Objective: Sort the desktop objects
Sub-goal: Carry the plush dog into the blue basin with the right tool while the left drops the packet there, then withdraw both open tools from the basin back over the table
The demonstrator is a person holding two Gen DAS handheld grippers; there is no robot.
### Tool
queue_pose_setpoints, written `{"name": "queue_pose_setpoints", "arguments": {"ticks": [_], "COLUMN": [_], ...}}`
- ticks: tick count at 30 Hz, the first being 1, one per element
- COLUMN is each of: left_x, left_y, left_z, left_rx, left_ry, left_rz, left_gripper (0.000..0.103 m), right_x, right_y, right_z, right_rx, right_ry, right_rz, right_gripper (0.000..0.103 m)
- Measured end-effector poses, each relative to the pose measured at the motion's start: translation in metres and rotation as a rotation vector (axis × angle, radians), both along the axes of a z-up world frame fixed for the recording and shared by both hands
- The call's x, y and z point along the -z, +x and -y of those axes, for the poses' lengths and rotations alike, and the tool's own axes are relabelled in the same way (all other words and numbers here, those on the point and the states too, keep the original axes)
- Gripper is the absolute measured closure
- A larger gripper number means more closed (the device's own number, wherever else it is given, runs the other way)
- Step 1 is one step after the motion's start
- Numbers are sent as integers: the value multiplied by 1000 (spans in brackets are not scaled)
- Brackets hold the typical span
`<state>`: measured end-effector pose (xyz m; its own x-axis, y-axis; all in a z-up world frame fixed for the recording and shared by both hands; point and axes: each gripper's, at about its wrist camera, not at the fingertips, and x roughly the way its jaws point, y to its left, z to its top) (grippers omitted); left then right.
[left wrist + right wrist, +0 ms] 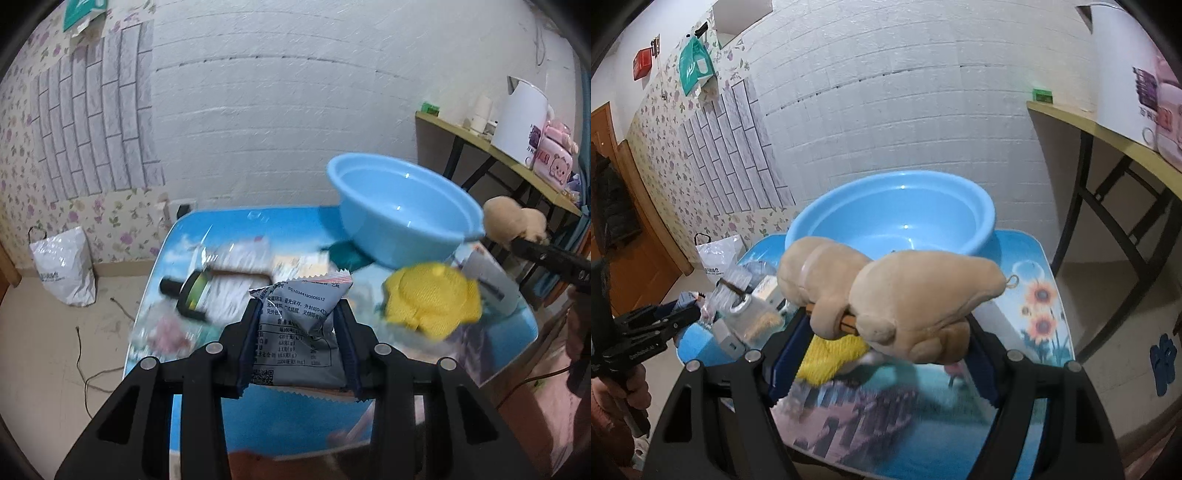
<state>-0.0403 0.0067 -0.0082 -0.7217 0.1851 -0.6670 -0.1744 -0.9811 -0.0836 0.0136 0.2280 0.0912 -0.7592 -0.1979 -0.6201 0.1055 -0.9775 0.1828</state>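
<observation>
My left gripper (299, 312) is shut on a grey snack packet (303, 336), held upright above the blue picture-printed table (229, 229). My right gripper (886, 326) is shut on a tan plush toy (916, 295), which is lifted just in front of the light-blue basin (897, 221). The left wrist view shows that basin (402, 214) at the table's far right, with the plush toy (513, 221) and right gripper (546, 254) beside it. A yellow knitted cloth (432, 302) lies on the table below the plush toy.
A dark bottle with a green label (192, 291), clear bags, a teal item (347, 254) and a white box (487, 277) litter the table. A white sack (62, 266) stands on the floor at left. A side table holds a white kettle (517, 122).
</observation>
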Motion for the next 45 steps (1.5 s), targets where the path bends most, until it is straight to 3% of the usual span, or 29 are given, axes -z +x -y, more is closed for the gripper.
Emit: {"name": "queue_pose_setpoints", "arguments": {"ticks": [8, 17, 21, 32, 42, 45], "left_x": [-16, -16, -13, -7, -6, -4], "left_y": [-46, -89, -101, -102, -91, -85], "left_z": [-42, -92, -110, -114, -107, -100], "left_rx": [75, 147, 169, 176, 174, 161], "left_ry": [-22, 20, -6, 8, 6, 9], "left_rz": [-25, -27, -37, -28, -24, -19], "left_gripper": [64, 64, 64, 53, 51, 44], "right_x": [3, 10, 13, 14, 19, 19], "right_y": [-37, -72, -79, -74, -66, -54], "right_z": [-10, -14, -16, -5, -9, -11], "right_rx": [-4, -6, -1, 7, 25, 29], "right_ry": [-11, 32, 40, 96, 74, 69], "right_rz": [4, 7, 0, -1, 29, 22], "right_gripper": [26, 25, 24, 20, 20, 20]}}
